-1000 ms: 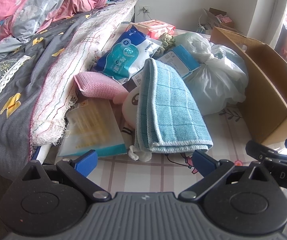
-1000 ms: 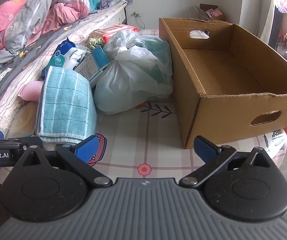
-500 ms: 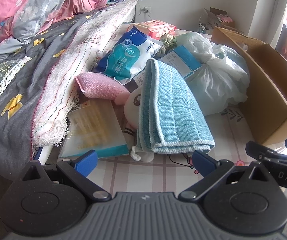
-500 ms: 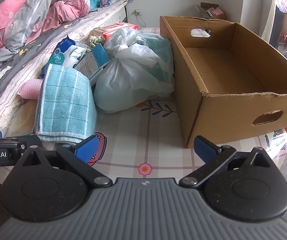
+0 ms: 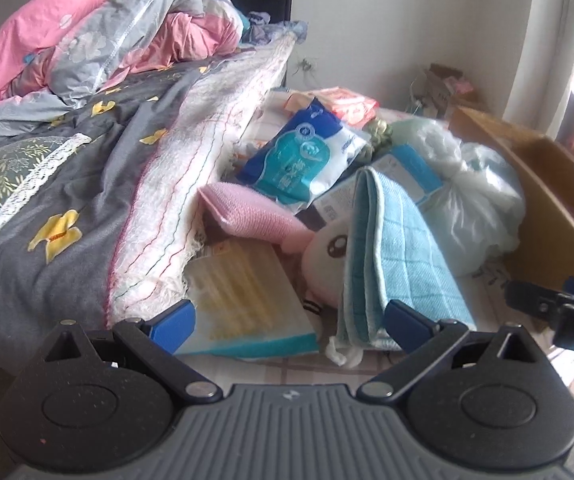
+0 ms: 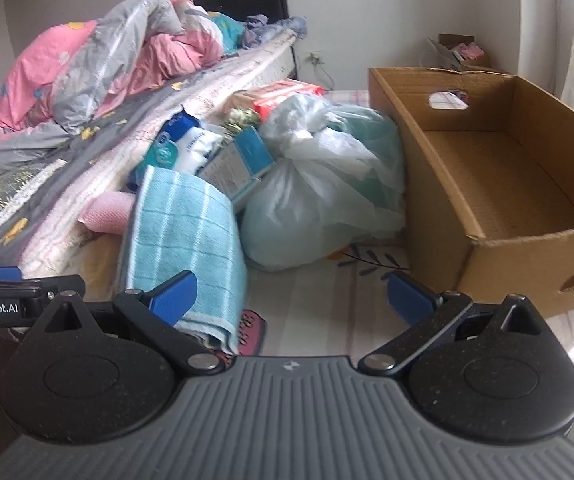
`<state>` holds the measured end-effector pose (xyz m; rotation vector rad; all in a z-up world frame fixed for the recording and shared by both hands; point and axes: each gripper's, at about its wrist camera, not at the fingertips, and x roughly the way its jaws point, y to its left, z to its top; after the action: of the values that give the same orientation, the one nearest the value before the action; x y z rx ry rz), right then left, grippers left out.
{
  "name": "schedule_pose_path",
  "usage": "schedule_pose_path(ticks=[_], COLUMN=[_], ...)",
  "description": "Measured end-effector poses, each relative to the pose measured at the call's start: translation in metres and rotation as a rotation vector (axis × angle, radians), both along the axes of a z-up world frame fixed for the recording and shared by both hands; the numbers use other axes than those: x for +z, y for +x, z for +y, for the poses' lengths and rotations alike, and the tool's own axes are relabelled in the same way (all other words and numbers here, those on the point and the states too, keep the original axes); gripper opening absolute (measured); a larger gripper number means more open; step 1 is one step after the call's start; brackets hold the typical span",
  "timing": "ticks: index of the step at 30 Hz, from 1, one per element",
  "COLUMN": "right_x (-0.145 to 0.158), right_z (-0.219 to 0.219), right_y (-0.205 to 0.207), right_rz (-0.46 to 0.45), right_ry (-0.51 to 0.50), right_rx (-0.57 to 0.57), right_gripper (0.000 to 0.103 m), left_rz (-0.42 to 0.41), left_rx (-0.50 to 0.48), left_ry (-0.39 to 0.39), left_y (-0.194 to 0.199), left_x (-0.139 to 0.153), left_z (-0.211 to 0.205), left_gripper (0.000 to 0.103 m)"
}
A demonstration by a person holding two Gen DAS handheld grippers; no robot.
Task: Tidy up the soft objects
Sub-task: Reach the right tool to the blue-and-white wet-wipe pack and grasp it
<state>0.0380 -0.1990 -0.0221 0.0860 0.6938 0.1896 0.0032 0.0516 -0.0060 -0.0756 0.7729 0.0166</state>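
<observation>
A: What's the room like?

B: A patterned mat (image 6: 327,300) centre frame, unmade bed (image 5: 67,200) upper left, cardboard box (image 6: 487,184) right.

A: The blue towel (image 5: 403,256)?

B: Centre, draped over a plush toy (image 5: 327,256). Left gripper (image 5: 291,320) and right gripper (image 6: 291,292) both spread apart, empty.

The blue towel (image 5: 399,256) covers most of the plush toy (image 5: 327,256). The cardboard box (image 6: 507,184) is cut off beside it; package print (image 5: 299,160) blurs.

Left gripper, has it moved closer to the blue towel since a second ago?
Yes. The left gripper has advanced toward the folded blue towel; its right finger now overlaps the towel's lower edge, and both jaws stand open.
</observation>
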Motion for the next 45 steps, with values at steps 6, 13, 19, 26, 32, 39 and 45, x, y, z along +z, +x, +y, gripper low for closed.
schedule_pose_path(ticks=[6, 13, 19, 26, 32, 39, 45], right_x=[-0.007, -0.029, -0.017, -0.007, -0.006, 0.005, 0.010], right_z=[0.013, 0.012, 0.010, 0.000, 0.000, 0.017, 0.040], right_y=[0.029, 0.066, 0.073, 0.103, 0.113, 0.132, 0.158], right_rz=[0.019, 0.138, 0.075, 0.070, 0.080, 0.087, 0.148], right_ry=[0.142, 0.307, 0.297, 0.367, 0.390, 0.436, 0.451], right_rx=[0.076, 0.096, 0.097, 0.062, 0.065, 0.115, 0.148], right_gripper=[0.097, 0.075, 0.073, 0.052, 0.049, 0.048, 0.050], left_rz=[-0.035, 0.000, 0.006, -0.046, 0.008, -0.002, -0.016], left_rx=[-0.067, -0.121, -0.121, -0.115, -0.048, -0.040, -0.126], left_ry=[-0.059, -0.121, -0.130, -0.076, -0.041, -0.014, 0.070], left_y=[0.011, 0.031, 0.049, 0.072, 0.084, 0.092, 0.112], left_x=[0.003, -0.002, 0.001, 0.016, 0.010, 0.016, 0.023], left_z=[0.005, 0.004, 0.004, 0.000, 0.013, 0.025, 0.022], left_gripper=[0.087, 0.058, 0.052, 0.047, 0.043, 0.043, 0.056])
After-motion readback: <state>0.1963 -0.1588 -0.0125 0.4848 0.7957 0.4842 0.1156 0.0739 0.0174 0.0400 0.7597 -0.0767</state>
